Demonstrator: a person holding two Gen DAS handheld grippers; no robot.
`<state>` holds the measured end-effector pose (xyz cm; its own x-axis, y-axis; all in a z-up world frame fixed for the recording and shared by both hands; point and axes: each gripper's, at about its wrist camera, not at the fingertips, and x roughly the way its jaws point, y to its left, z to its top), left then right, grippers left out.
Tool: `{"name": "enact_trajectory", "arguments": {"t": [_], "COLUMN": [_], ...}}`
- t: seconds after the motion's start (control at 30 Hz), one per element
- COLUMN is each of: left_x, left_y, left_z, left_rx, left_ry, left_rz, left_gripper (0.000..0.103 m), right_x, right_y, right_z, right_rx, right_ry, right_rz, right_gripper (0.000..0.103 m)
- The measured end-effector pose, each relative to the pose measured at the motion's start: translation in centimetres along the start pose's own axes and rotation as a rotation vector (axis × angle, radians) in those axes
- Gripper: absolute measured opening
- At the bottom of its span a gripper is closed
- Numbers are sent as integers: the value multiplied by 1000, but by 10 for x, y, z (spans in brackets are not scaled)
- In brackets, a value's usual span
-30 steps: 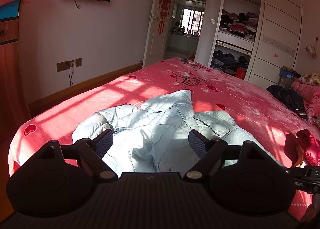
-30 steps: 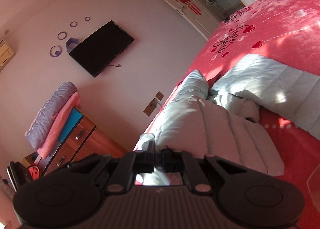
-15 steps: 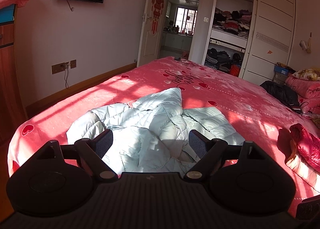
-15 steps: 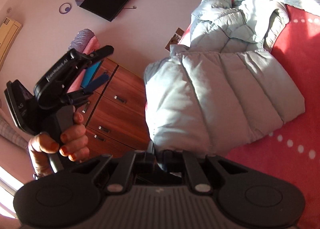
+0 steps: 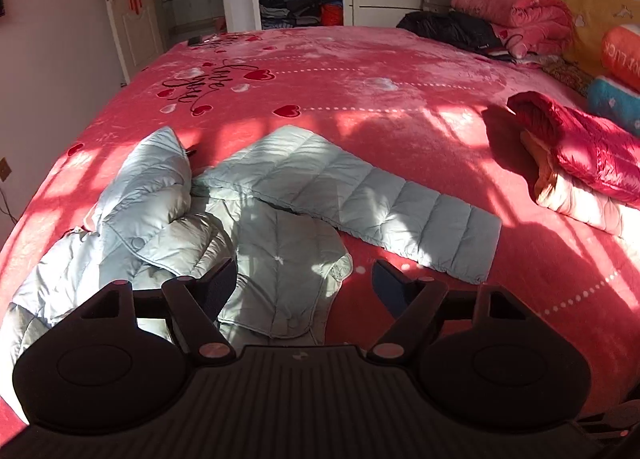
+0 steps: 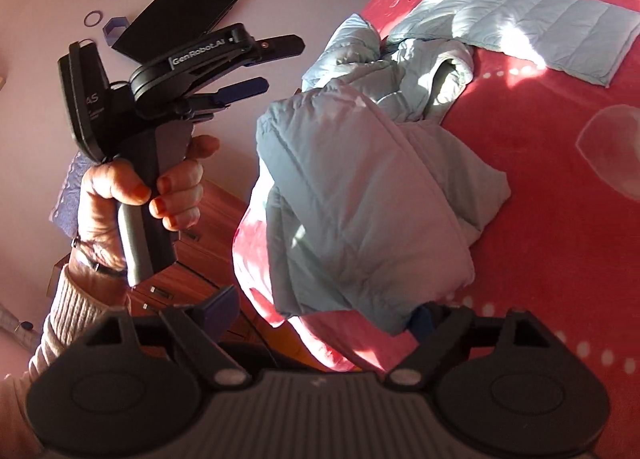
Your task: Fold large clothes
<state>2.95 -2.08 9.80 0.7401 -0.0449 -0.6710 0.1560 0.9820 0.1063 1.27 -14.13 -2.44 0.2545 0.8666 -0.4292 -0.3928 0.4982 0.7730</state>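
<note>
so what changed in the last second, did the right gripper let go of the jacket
Yes. The right gripper, shut on the pale blue jacket a second ago, has just opened and its pads no longer press on the fabric. The left gripper swung toward the outstretched sleeve, open and empty. The jacket is still on the pink bedspread.

A pale blue-grey quilted puffer jacket [image 5: 280, 227] lies rumpled on the red bed [image 5: 400, 99], one sleeve [image 5: 360, 199] stretched out flat, its body bunched and partly folded near the bed's edge.
</note>
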Motion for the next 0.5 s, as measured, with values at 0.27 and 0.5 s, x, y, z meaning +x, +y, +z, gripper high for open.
{"name": "enact_trajectory", "arguments": {"t": [0.27,0.5], "left_x": [106,166], "left_y": [-30,-44], "left_z": [-1,-2], "left_rx": [188,264], "left_ry": [168,243], "left_rz": [43,129], "left_gripper": [79,66], "right_x": [5,5], "right_y": [-20,-32], "right_z": [5,4], "right_rx": [-82,-45], "right_ry": [114,110], "right_rz": [-75,-53], "right_gripper": [95,97]}}
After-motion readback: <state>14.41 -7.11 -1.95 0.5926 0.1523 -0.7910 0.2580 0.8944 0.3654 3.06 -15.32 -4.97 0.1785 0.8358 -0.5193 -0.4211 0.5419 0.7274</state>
